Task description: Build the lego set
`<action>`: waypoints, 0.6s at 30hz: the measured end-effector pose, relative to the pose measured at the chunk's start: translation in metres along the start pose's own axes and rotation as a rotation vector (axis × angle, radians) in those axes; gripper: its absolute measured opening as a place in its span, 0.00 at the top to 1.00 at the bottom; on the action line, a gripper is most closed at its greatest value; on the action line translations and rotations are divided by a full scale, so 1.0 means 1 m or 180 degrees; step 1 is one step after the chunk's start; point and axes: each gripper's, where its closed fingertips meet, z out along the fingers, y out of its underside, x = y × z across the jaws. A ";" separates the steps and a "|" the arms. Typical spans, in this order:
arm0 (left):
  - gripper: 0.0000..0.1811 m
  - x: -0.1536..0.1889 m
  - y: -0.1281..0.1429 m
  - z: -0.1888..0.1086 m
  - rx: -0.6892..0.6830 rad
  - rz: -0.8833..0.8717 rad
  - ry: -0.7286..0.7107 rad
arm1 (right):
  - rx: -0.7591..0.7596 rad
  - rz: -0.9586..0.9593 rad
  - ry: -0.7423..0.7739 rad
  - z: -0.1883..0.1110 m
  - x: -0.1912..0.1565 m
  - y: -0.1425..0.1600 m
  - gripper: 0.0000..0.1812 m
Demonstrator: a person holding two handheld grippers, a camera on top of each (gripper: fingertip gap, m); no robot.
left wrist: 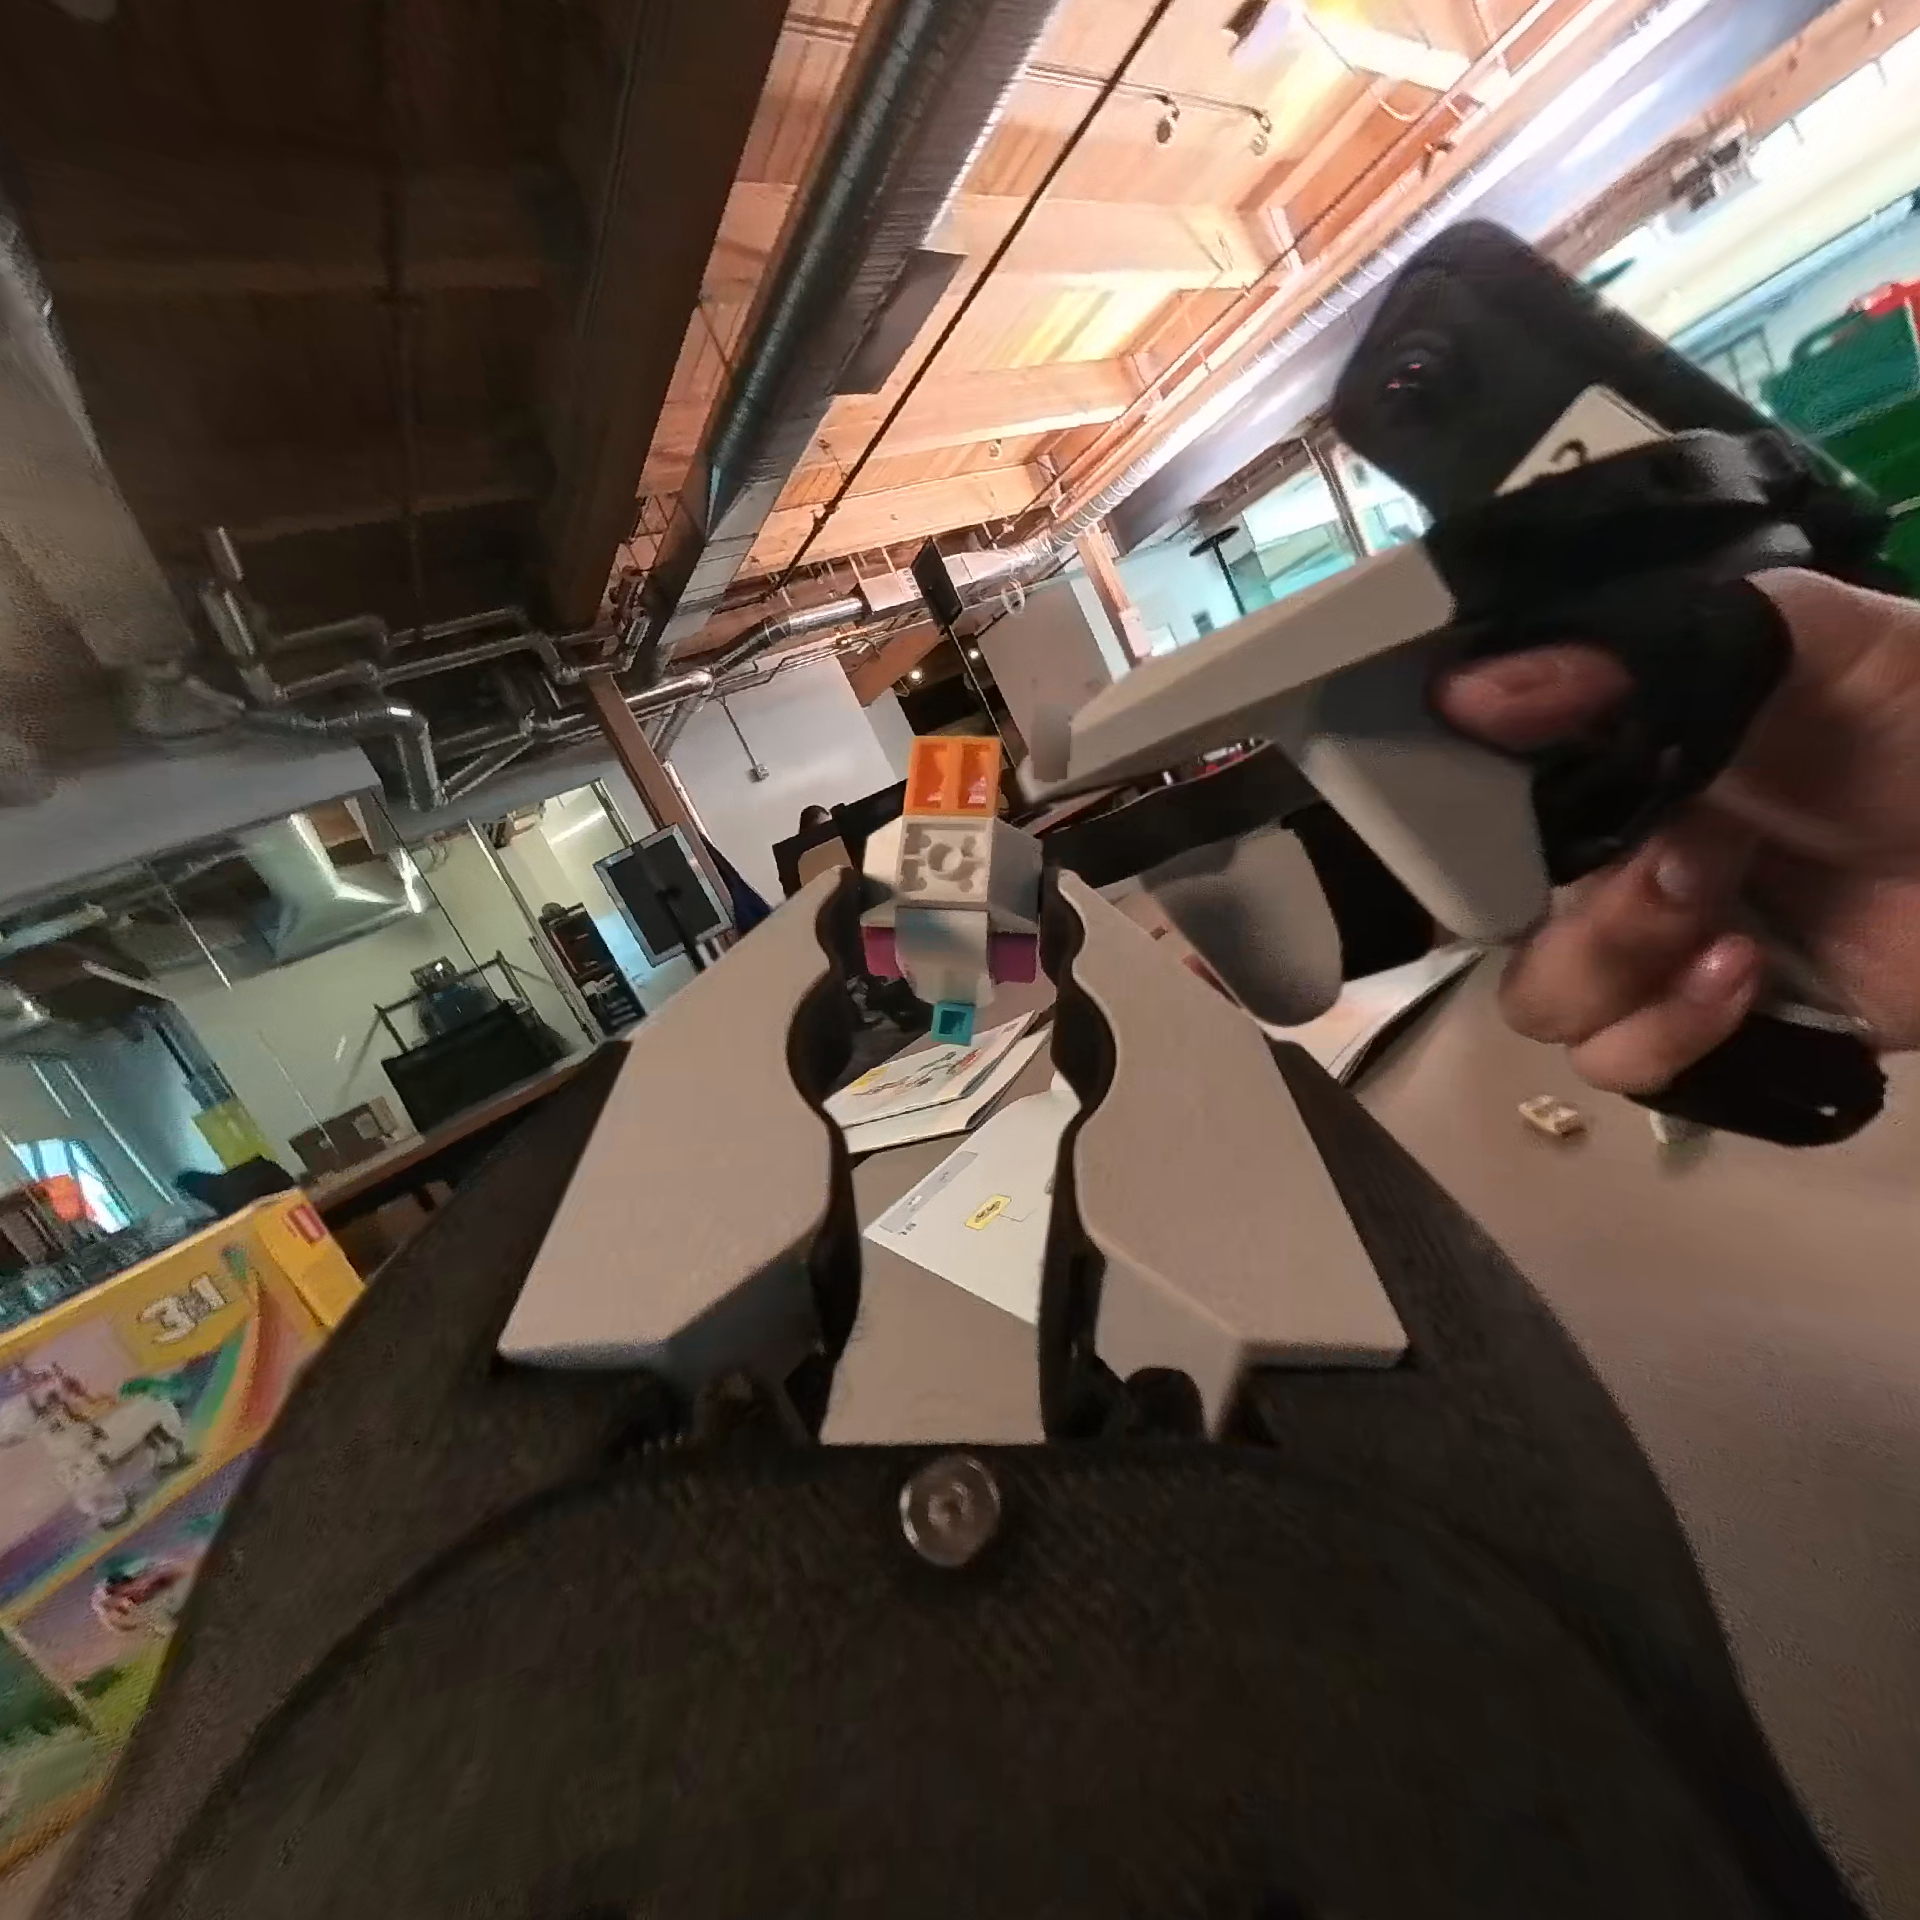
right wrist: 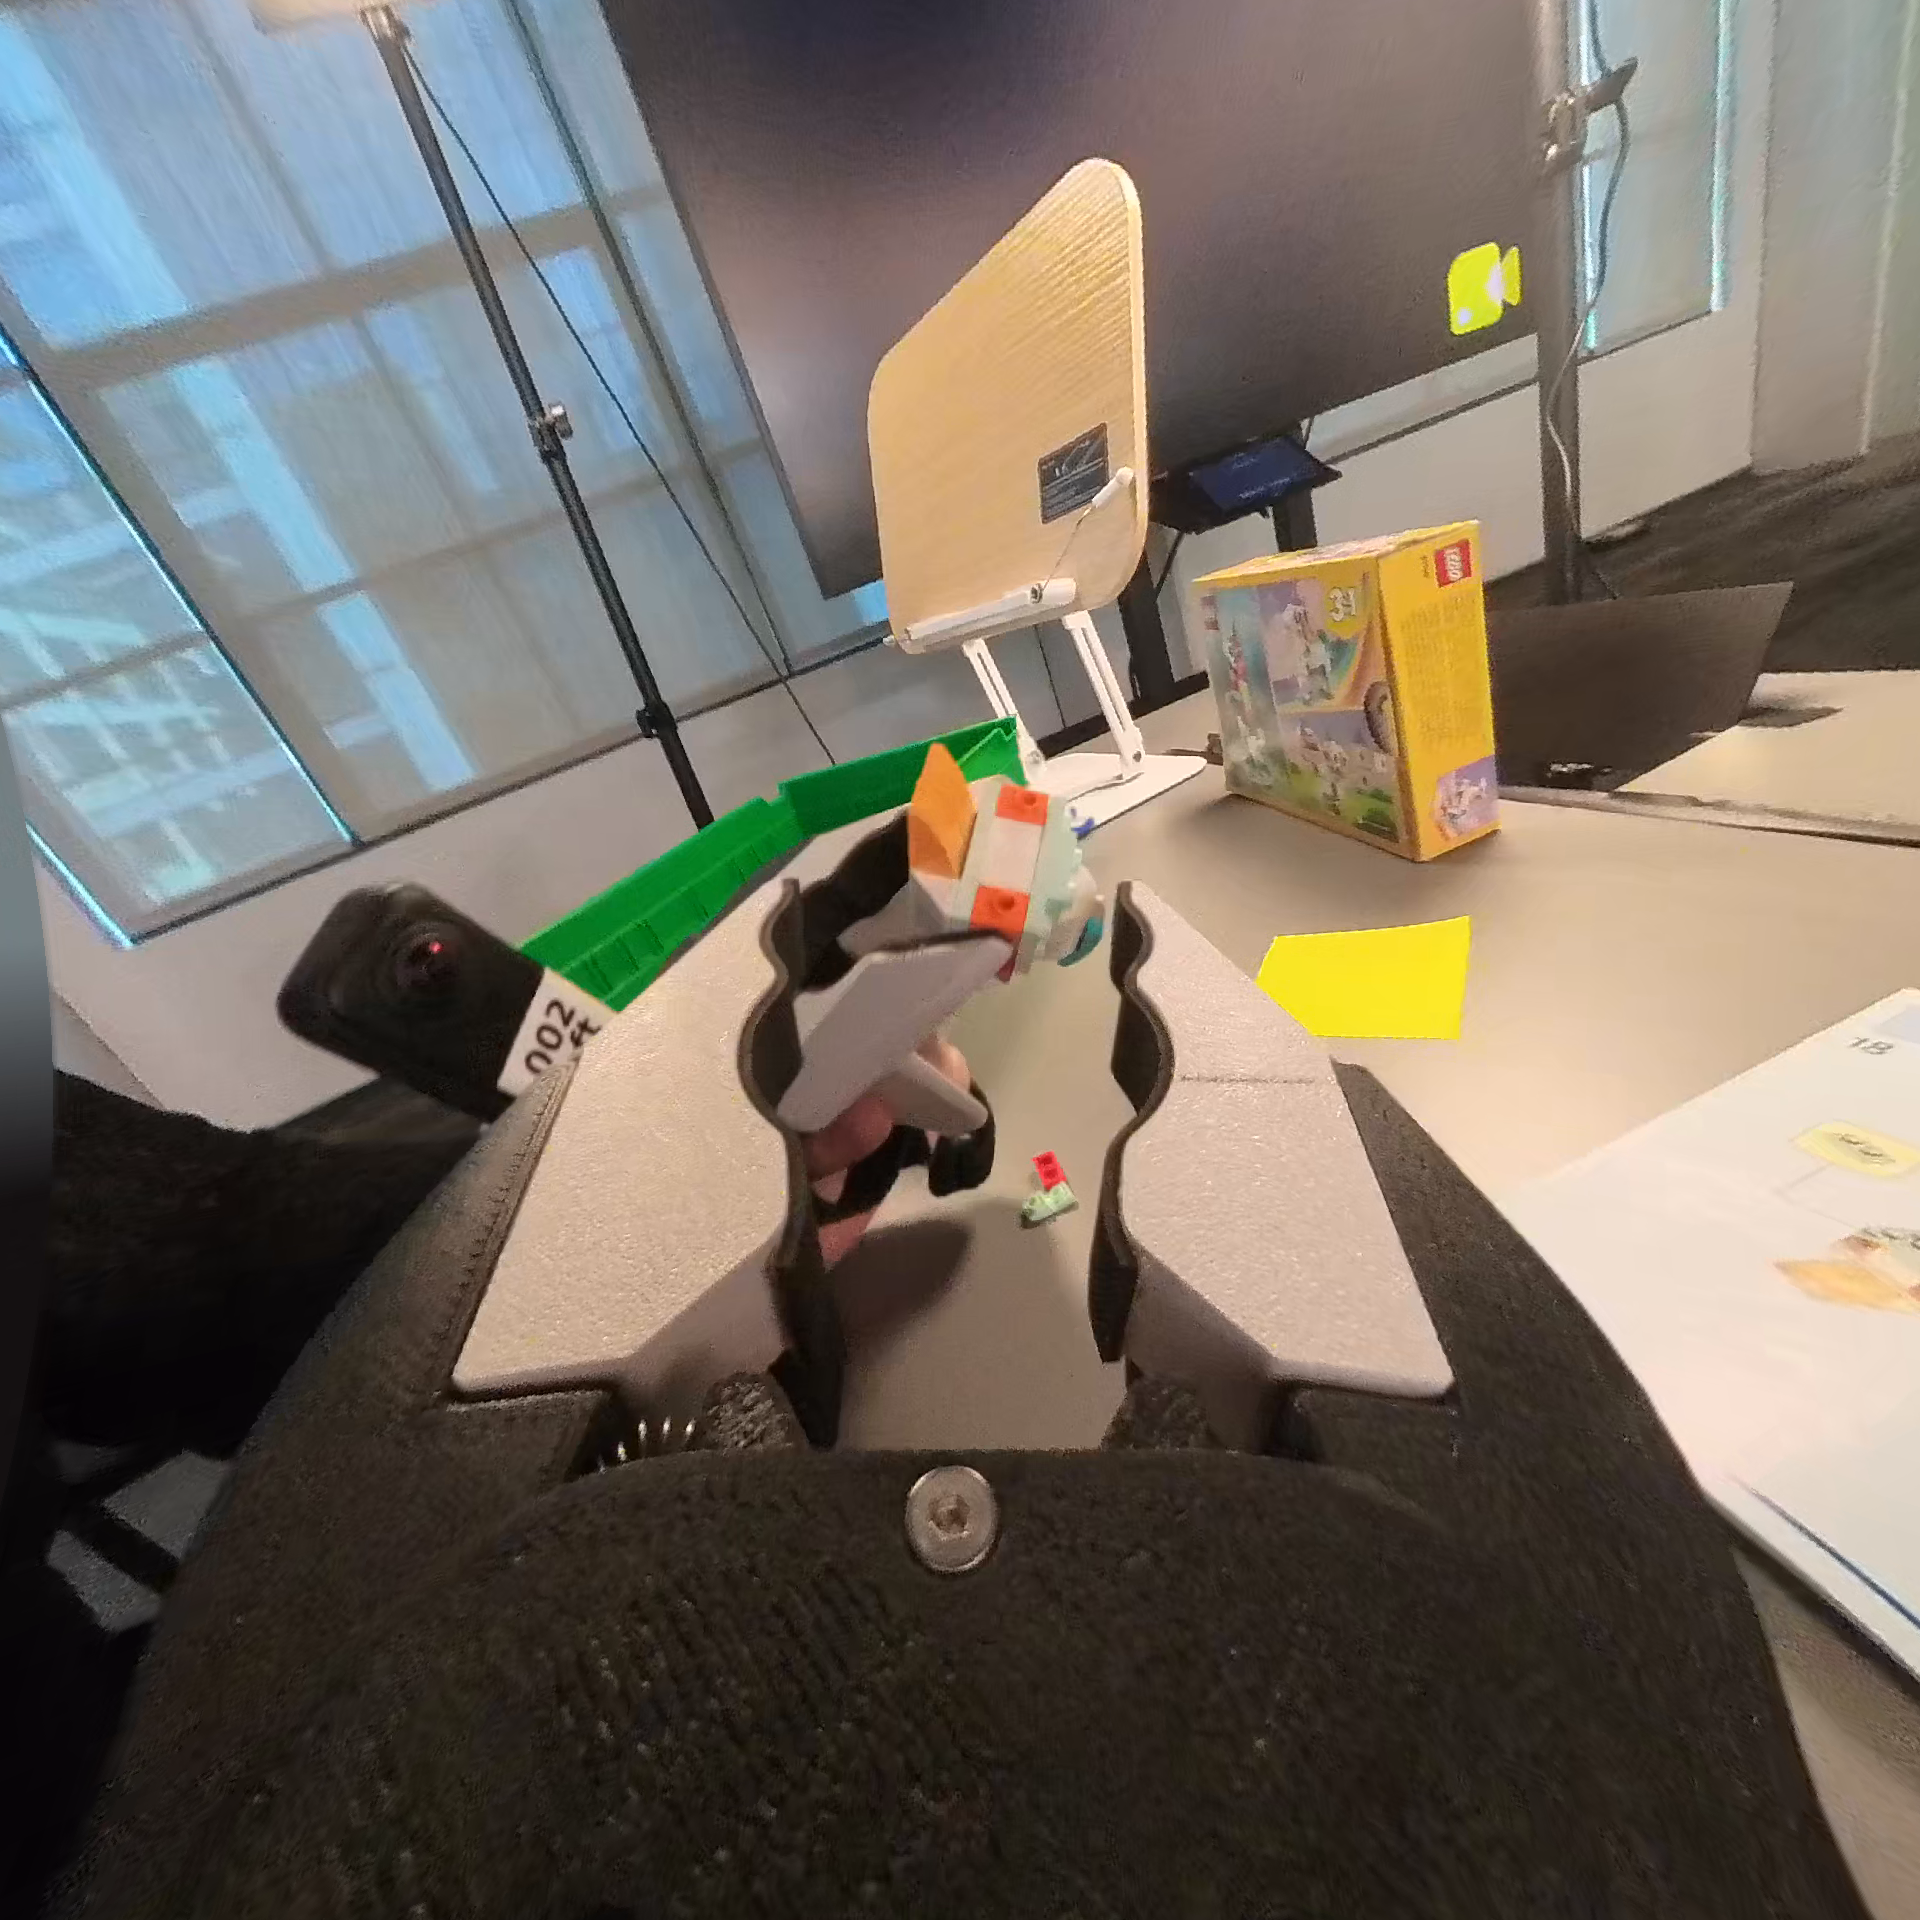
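My left gripper [left wrist: 951,894] is shut on a small lego build [left wrist: 951,894] of white, orange, magenta and teal bricks and holds it up in the air. The build also shows in the right wrist view [right wrist: 997,883], with an orange slope on top. My right gripper [right wrist: 956,899] is open and empty, its two fingers either side of the build without touching it. It shows at the upper right of the left wrist view [left wrist: 1164,883], held by a hand [left wrist: 1714,883]. The left gripper [right wrist: 992,951] lies between the right gripper's fingers.
On the grey table [right wrist: 1558,883] lie a small red brick [right wrist: 1047,1169], a pale green piece [right wrist: 1049,1203], a yellow paper [right wrist: 1371,977], an open instruction booklet [right wrist: 1714,1299], the yellow lego box [right wrist: 1351,686], a wooden book stand [right wrist: 1008,416] and a green bin [right wrist: 748,873]. Small white pieces [left wrist: 1548,1114] lie under the right gripper.
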 end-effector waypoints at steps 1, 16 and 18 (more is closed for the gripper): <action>0.82 0.003 -0.001 0.000 0.0000 0.0094 0.0034 | 0.0012 0.0036 0.0009 0.000 0.001 0.000 0.69; 0.73 0.020 0.000 0.002 -0.0033 0.0542 0.0221 | -0.0288 -0.1609 0.0832 -0.003 0.012 0.002 0.79; 0.71 0.023 0.001 0.003 -0.0067 0.0635 0.0235 | -0.0352 -0.2063 0.1015 -0.004 0.012 0.001 0.79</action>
